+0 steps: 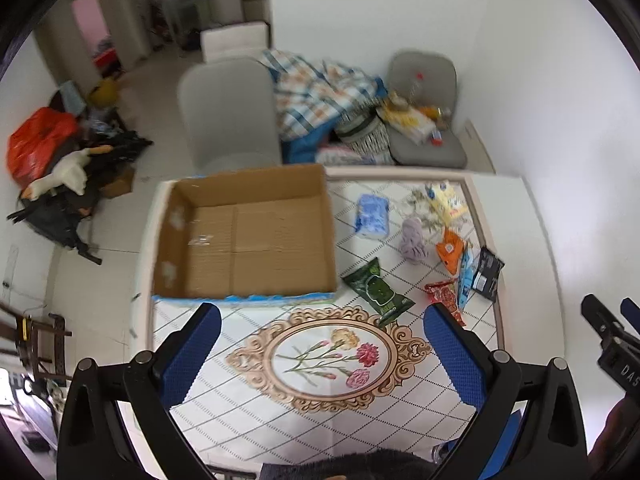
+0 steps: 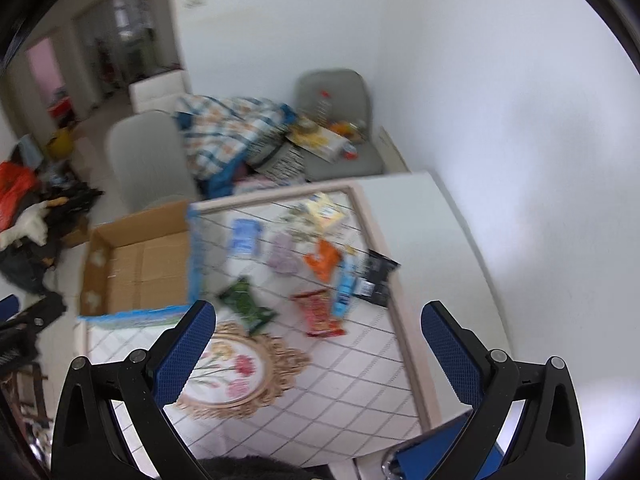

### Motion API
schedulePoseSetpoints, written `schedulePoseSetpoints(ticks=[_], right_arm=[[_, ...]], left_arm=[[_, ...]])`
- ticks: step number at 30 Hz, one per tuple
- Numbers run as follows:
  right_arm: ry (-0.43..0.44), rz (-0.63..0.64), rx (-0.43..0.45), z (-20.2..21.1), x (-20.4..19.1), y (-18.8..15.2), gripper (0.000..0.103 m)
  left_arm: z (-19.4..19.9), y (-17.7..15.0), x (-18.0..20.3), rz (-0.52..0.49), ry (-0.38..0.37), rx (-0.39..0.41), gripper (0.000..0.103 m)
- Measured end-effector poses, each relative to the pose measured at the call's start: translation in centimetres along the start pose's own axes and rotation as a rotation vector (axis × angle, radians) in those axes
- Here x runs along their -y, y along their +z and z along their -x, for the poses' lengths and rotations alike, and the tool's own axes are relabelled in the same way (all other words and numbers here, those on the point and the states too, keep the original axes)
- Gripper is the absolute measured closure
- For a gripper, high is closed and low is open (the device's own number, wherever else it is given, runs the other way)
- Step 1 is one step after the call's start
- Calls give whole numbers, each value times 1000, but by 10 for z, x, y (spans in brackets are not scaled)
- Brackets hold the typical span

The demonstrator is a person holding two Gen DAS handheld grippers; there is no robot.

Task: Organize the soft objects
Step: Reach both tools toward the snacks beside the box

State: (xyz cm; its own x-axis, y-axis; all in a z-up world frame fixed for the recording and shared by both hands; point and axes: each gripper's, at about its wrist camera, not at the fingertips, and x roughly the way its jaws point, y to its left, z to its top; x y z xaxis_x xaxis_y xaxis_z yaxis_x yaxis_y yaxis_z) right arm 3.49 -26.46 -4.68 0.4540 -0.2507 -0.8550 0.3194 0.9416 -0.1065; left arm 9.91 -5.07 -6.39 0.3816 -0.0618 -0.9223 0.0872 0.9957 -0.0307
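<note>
An open, empty cardboard box (image 1: 248, 236) stands at the table's far left; it also shows in the right wrist view (image 2: 136, 264). Soft packets lie to its right: a blue tissue pack (image 1: 372, 216), a lilac cloth bundle (image 1: 414, 240), a green packet (image 1: 378, 288), a red packet (image 1: 446, 300), an orange packet (image 1: 450, 250), a black packet (image 1: 486, 274) and a yellow pack (image 1: 446, 200). My left gripper (image 1: 322, 354) is open and empty above the flower medallion (image 1: 332, 356). My right gripper (image 2: 318, 354) is open and empty, above the table in front of the packets.
The table (image 1: 516, 216) has a raised pale rim and stands against a white wall. Behind it are a grey chair (image 1: 228, 112), a checked blanket (image 1: 316, 92) and a cluttered chair (image 1: 424, 120). Bags and a plush goose (image 1: 64, 172) lie on the floor at left.
</note>
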Motion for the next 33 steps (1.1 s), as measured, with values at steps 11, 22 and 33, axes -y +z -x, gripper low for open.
schedulePoseSetpoints(ticks=[11,22,33], right_arm=[[-4,-38,-272,-211,67,61,0],[65,199,-475,-426,7,138,0],[-26,28,-630,-464,81,102,0]], left_arm=[[-185,103,74,-96,-68,-243,0],[-354,144,92,-26,-59,-495,5],[-345,129,134,-109,-132,-512,8]])
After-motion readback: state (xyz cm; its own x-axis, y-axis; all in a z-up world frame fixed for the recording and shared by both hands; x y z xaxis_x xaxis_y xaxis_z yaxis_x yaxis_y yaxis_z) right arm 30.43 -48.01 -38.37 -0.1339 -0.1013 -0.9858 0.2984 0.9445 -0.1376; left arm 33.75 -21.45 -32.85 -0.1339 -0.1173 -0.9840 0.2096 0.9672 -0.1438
